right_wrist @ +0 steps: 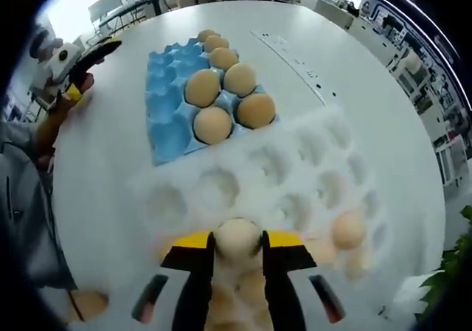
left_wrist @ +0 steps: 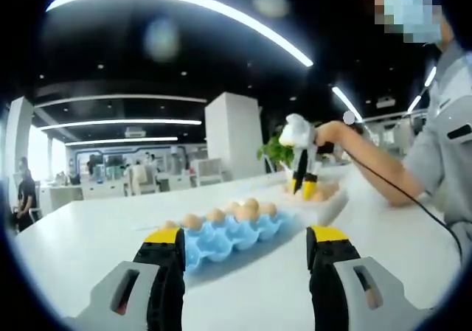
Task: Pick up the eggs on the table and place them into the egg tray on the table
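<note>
White round surface (right_wrist: 383, 124), blue egg tray (right_wrist: 166, 117) at 11 o'clock, right tongs (right_wrist: 237, 251) pinching an egg (right_wrist: 237, 239) over the clear tray (right_wrist: 295, 176), left tongs (left_wrist: 247, 242) spread; risks cracking if squeezed.

The left gripper view looks low and level across the white table (left_wrist: 88, 235), between its own jaws, toward the blue egg tray (left_wrist: 228, 237) a little way ahead and the right gripper (left_wrist: 304, 183) beyond. The right gripper view looks steeply down, close over a clear tray (right_wrist: 295, 176), with the blue egg tray (right_wrist: 166, 102) farther off. Both views share the blue tray and table.
</note>
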Demonstrator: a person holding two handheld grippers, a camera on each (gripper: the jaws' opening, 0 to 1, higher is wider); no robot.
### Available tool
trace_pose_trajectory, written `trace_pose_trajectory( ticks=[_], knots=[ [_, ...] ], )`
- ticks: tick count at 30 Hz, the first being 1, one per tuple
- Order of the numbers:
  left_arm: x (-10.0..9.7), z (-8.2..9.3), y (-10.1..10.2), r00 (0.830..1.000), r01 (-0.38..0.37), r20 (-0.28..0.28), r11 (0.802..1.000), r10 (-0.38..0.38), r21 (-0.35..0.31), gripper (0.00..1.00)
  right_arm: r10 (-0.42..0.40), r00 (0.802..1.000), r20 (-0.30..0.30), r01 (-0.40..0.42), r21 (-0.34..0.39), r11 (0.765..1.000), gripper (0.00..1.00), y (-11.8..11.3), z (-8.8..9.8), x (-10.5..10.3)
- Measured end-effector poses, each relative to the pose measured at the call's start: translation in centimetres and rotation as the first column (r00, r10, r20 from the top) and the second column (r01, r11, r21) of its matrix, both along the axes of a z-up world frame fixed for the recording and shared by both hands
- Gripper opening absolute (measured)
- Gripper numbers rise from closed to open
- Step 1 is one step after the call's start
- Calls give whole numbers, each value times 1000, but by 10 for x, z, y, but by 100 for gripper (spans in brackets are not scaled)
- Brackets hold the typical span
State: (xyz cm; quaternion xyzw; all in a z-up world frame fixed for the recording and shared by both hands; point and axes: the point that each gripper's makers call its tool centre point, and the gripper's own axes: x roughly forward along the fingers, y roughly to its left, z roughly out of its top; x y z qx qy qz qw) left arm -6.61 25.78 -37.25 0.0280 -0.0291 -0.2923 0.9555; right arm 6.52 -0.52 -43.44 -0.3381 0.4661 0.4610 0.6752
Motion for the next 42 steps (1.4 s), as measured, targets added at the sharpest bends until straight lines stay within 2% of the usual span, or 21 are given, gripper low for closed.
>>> trace_pose_trajectory(
  ticks=[4,15,31,42],
  knots=[
    [0,-1,0,1000,0,-2,1000,0,0,67,33,999,5,-33,-8,999,27,1,0,-1],
    [0,-2,1,1000,0,-4,1000,0,-1,67,57,998,33,-55,-56,997,27,3,2,-8],
    [1,-3,1,1000,0,-8,1000,0,-2,67,108,989,97,-102,-65,993,27,8,15,-5],
    [0,-2,1,1000,-2,-4,1000,2,4,67,159,976,146,-148,-79,986,27,16,22,-6]
  ],
)
